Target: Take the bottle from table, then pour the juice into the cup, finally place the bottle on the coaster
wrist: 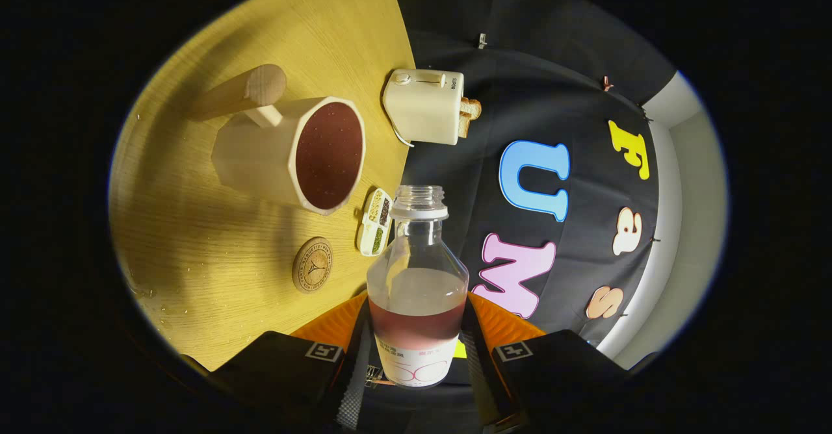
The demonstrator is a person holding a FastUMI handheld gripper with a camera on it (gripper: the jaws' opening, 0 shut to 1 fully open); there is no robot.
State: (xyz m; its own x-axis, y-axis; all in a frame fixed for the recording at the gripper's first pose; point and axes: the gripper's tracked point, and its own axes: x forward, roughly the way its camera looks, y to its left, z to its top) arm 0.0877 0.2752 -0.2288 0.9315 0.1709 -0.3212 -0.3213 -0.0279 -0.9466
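My gripper (416,349) is shut on a clear, uncapped bottle (416,284), both fingers pressing its lower sides. A band of red juice lies low in the bottle, just above its white label. The view is rolled sideways, so the wooden table (208,226) stands like a wall. Beyond the fingers sits a white cup (292,154) with a wooden handle (244,91); it holds red juice nearly to the rim. A round cork coaster (312,265) lies on the table between the cup and my fingers.
A white toaster (426,106) with bread slices stands near the table's far edge. A small divided dish (376,221) of seeds lies beside the bottle's neck. Droplets speckle the wood near the table's near edge (146,291).
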